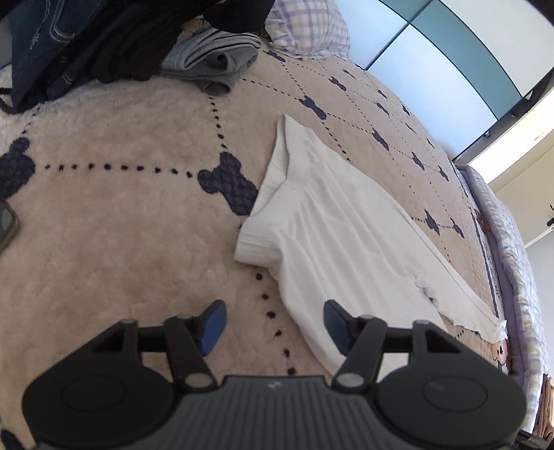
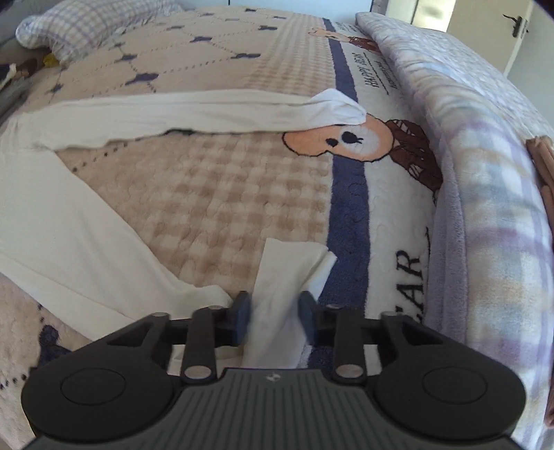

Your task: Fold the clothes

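left gripper [image 1: 273,325] nearest the lens, blue-padded fingers [image 1: 213,322] spread wide and holding nothing; poised over the fleece bedspread [image 1: 121,242], right finger over the near edge of the white garment [image 1: 339,239]; contact with the cloth not determinable; garment spread flat on the bedspread, ribbed waistband [image 1: 273,194] toward the middle of the bed, one leg running off toward the bed's edge; dark clothes [image 1: 86,45] heaped at the far end, folded grey item [image 1: 214,62] just beside them, checked pillow [image 1: 308,31] behind; dark edge of an unidentified object [image 1: 7,225] at the left border.

right gripper [image 2: 275,320] narrowed around a strip of the white garment [image 2: 287,287], pads [image 2: 242,318] on either side of the cloth, strip raised off the bedspread [image 2: 214,194] and blurred; firm pinch not determinable, a small gap visible at the pads; second leg [image 2: 180,110] stretched flat across the bedspread farther off, its end crumpled over the printed bear [image 2: 349,138]; wide part of the garment at the left border; lilac plaid blanket [image 2: 484,173] folded along the right side of the bed; checked pillow [image 2: 79,31] at the far left corner.
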Demonstrator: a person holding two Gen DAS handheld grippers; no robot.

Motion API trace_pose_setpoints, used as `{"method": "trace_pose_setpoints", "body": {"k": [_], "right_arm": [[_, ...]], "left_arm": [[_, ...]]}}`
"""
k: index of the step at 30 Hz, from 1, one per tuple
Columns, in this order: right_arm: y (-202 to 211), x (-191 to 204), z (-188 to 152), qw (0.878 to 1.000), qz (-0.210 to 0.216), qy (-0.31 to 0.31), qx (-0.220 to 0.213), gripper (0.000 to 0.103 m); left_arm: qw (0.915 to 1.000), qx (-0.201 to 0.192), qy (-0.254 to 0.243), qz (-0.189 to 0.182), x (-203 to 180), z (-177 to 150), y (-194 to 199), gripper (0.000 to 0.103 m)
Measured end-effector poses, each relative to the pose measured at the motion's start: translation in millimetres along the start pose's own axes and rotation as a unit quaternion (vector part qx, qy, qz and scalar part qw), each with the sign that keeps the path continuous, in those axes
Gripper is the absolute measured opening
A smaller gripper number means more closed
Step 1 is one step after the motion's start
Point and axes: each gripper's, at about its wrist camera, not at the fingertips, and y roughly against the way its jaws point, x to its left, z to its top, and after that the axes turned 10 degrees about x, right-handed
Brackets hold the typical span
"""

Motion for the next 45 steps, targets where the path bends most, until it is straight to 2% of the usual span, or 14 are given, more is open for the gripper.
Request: {"method": "trace_pose_setpoints", "body": {"k": [1,2,6,9,12,15,20,25,27,29,36,38,41,45], "right_arm": [[3.9,-1.0,1.9,1.0,-0.008,-0.003,-0.011,0.009],[7.8,-2.0,3.7,1.0,-0.017,-0.006,-0.022,0.008],[51.6,-24.4,7.8,0.99,-0.013,-0.054,-0.132,0.008],[94.4,-48.0,-0.7,0.961,0.046,-0.112,-0.248,0.008],[112.2,-77.5,-11.1,0.934,0.112,-0.183,-0.286,0.008],[89.1,-97.4,-10.4,0.943,0.131,-0.202,-0.228,0.01],[28.0,-97.9,-16.5,0.983,0.055,-0.164,-0.067,0.014],[42.4,-99.5,-21.5,0.979,0.081,-0.157,-0.102,0.016],[39.3,-96.8,-18.0,0.974,0.119,-0.161,-0.104,0.028],[31.2,-84.1,-12.2,0.972,0.139,-0.164,-0.091,0.037],[-2.9,-53.5,8.7,0.973,0.136,-0.185,-0.03,0.037],[-10.4,-39.4,11.5,0.983,0.095,-0.154,-0.015,0.031],[9.0,-46.0,10.0,0.984,0.064,-0.158,-0.048,0.002],[43.9,-76.2,1.4,0.97,0.052,-0.21,-0.113,0.0]], "left_arm": [[1.0,-0.003,0.005,0.003,0.4,0.9,-4.4,0.003],[0.9999,-0.008,0.013,0.004,1.8,2.6,-7.4,0.0],[0.9967,-0.07,0.038,-0.015,5.8,16.1,17.1,0.0],[0.9901,-0.128,0.033,-0.046,7.1,24.5,56.1,0.0],[0.9891,-0.137,0.024,-0.048,11.8,24.5,75.7,0.0],[0.9929,-0.115,0.012,-0.028,17.6,21.2,72.8,0.0],[0.9971,-0.077,0.002,-0.002,31.4,15.9,60.7,0.0],[0.9975,-0.07,-0.004,-0.003,30.0,15.5,59.7,0.0],[0.9977,-0.068,-0.006,-0.002,28.9,15.0,57.0,0.0],[0.9979,-0.065,-0.006,-0.001,27.8,14.3,53.9,0.0],[0.9983,-0.058,-0.009,0.004,25.1,12.6,44.6,0.0],[0.9982,-0.06,-0.008,0.006,27.8,13.2,45.7,0.0],[0.9977,-0.068,0.001,-0.001,34.1,15.2,51.6,0.0],[0.997,-0.076,-0.004,-0.014,33.9,16.7,60.4,0.0]]}}
